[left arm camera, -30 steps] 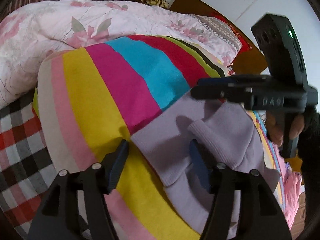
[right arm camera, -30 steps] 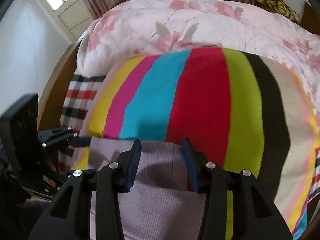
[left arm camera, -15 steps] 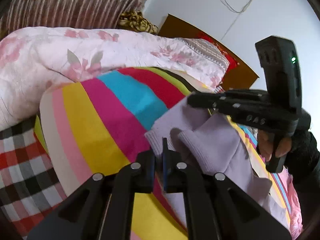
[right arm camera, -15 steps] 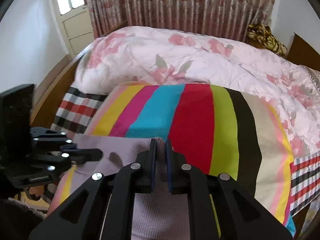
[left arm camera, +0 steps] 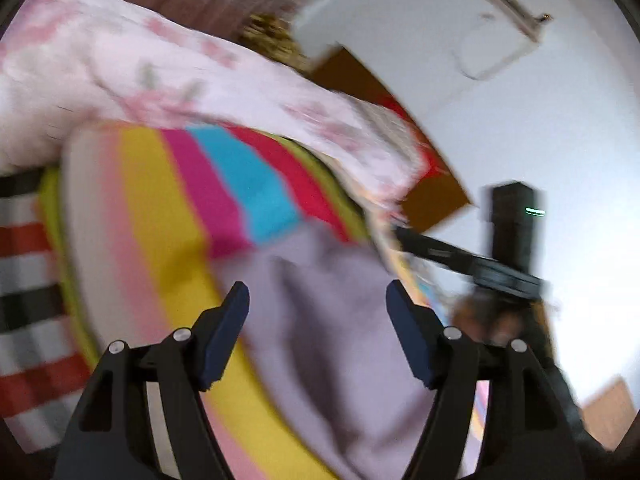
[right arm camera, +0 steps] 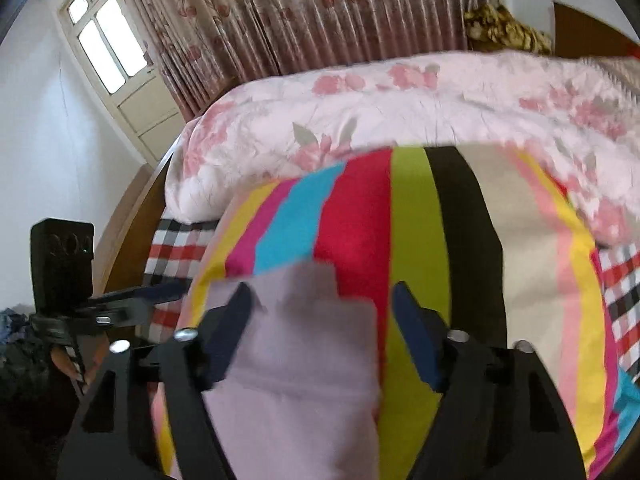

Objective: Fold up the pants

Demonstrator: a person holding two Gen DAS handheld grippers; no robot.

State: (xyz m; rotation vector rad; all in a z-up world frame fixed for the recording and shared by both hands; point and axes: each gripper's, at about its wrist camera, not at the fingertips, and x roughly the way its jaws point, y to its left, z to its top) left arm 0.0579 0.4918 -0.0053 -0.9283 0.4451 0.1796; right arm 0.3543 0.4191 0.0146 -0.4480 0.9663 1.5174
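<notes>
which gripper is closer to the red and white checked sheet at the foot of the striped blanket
Left. The left gripper hangs over the pants' edge beside the checked sheet. The right gripper is farther along the pants, over the blanket's middle stripes.

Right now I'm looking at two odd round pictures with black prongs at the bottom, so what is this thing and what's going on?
A person holds a handheld two-finger tool in each hand; each carries a fisheye camera looking along its fingers. One picture is from the left tool, the other from the right tool. Each also shows the other tool at its edge. On the striped blanket covering the bed lie lilac knit pants, partly folded. A pink floral quilt lies behind. Both tools' jaws have just been opening; they stand apart over the pants, holding nothing.
</notes>
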